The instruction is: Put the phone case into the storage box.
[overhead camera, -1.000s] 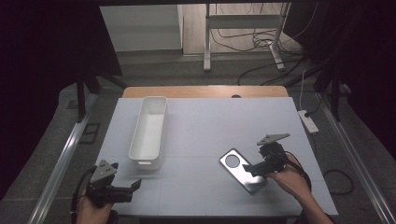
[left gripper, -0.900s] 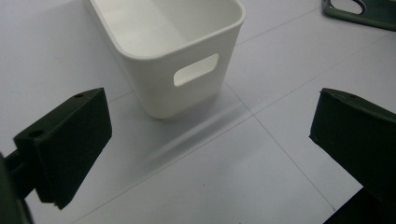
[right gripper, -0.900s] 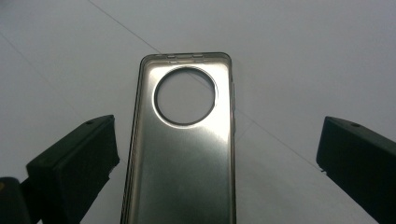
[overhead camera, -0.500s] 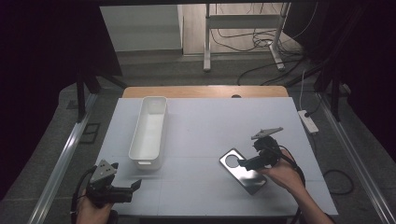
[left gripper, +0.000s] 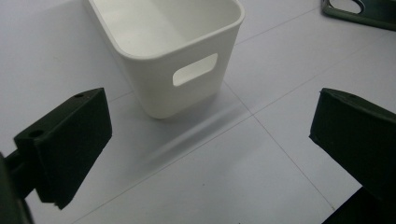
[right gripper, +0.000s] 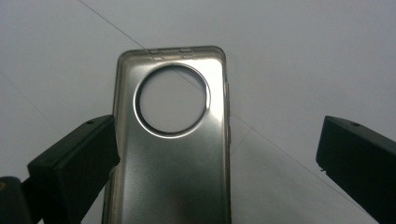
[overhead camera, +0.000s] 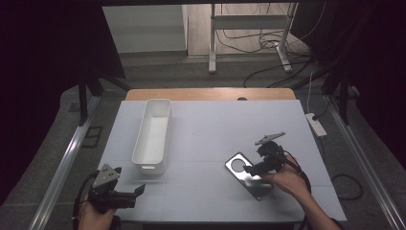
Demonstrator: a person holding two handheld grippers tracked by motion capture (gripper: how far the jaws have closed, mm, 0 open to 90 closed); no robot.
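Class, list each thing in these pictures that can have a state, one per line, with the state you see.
Phone case: lying flat on the table, hollow side up, nothing in it, not gripped.
White bin: upright, empty.
Right gripper: jaws open, one at each side of the phone case.
Left gripper: jaws open, holding nothing, pointed at the bin's handle end.

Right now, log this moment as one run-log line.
right gripper: open, over phone case | case: flat on table | left gripper: open, facing white bin | grasp: not yet
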